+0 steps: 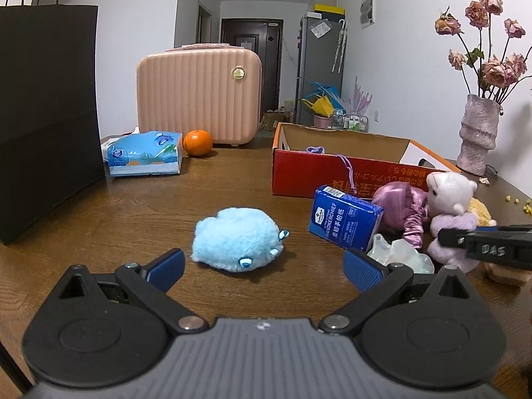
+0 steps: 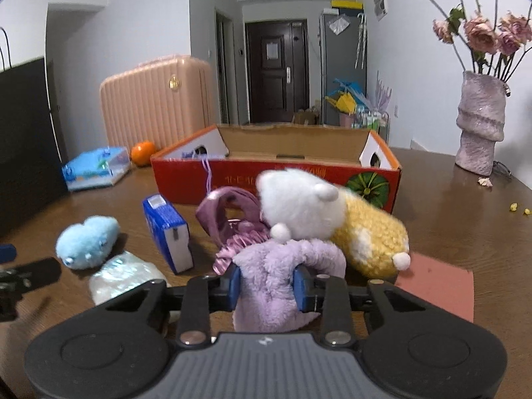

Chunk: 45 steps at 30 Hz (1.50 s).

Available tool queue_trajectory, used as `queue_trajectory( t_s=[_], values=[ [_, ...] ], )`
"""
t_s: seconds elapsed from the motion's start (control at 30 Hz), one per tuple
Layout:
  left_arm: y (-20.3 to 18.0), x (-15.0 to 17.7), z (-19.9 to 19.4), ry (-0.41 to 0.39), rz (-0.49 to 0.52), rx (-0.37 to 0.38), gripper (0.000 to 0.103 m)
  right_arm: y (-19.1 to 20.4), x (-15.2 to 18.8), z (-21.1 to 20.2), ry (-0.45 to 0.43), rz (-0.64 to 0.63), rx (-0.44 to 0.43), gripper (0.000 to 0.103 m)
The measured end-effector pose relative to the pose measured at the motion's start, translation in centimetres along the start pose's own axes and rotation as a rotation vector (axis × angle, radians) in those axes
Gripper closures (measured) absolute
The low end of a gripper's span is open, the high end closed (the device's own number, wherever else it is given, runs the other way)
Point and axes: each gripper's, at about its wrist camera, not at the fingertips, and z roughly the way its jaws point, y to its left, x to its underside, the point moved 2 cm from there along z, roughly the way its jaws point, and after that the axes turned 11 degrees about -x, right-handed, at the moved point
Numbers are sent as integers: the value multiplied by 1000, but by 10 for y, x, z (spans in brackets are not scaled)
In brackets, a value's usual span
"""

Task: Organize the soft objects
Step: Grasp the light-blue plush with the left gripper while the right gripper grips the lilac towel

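Right gripper: its blue pads press into both sides of the purple-bodied plush toy, squeezing the soft body narrow; clamped low on the torso, probably so the white head stays free and the toy hangs upright when lifted.
Left gripper: jaws wide apart, nothing between them; it hovers low over the table, pointed at the blue fluffy toy just ahead, which looks like the next candidate.
Held toy's place: still among the clutter near the table's front, its white head leaning against the yellow knitted plush and beside the pink satin scrunchie.
Near clutter: a crinkled clear plastic wrapper lies just left of the right gripper; a blue handkerchief pack stands tilted on its edge between the wrapper and the scrunchie; a pink card sheet lies flat under the yellow plush's near end.
Red cardboard box: open-topped, directly behind the pile, close enough that it reads as the collecting bin; a purple cord hangs over its front wall, so something soft may already be inside, though the interior is not shown.
Mid-table left: a soft tissue pack and an orange, touching or nearly so, well apart from the pile.
Far edge: black paper bag at left, pink ribbed case behind the orange, vase of dried roses at right.
Judgement: grasp looks secure; a lift and short carry forward into the box would follow.
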Motion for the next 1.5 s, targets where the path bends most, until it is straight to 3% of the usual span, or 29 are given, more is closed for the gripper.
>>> queue_trajectory(
  t_s=[0.33,0.67,0.97,1.2,1.5],
  values=[
    [-1,1,4,13,6,-17,0,-7,-4,-40,-185,19,-31,73],
    [0,-2,3,11,-3,-27,0,-8,-2,-58,-289,10,-7,73],
    [8,-17,14,6,60,-56,0,-14,-4,-57,-298,31,27,73],
    [14,-27,46,83,89,3,0,-19,-4,-53,-294,49,62,73],
    [7,-36,78,109,163,9,0,-25,-4,-43,-261,63,100,73]
  ],
)
